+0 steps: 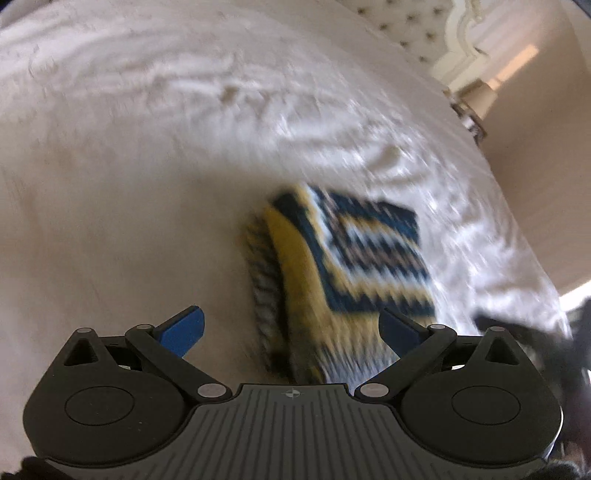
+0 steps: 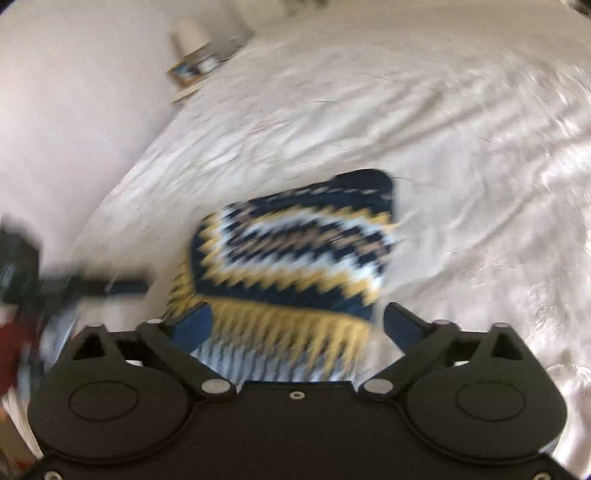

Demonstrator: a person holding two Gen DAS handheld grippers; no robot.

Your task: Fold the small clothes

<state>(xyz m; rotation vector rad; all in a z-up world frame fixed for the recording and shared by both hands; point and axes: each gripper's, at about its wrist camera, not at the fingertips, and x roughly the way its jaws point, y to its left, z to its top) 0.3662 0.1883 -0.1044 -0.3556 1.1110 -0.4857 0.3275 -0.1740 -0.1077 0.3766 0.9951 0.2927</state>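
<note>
A small knitted garment (image 1: 354, 258) with a navy, yellow and white zigzag pattern lies folded on a white bedsheet (image 1: 147, 166). In the left wrist view my left gripper (image 1: 291, 325) is open and empty, its blue fingers standing just above the garment's near edge. In the right wrist view the same garment (image 2: 295, 251) lies straight ahead, and my right gripper (image 2: 295, 325) is open and empty, its fingers spread on either side of the near yellow edge. Both views are motion-blurred.
A tufted headboard (image 1: 417, 26) and a bedside lamp (image 1: 476, 99) stand at the far right of the left view. In the right view a nightstand with a lamp (image 2: 192, 48) stands beyond the bed, and the blurred other gripper (image 2: 74, 284) shows at the left.
</note>
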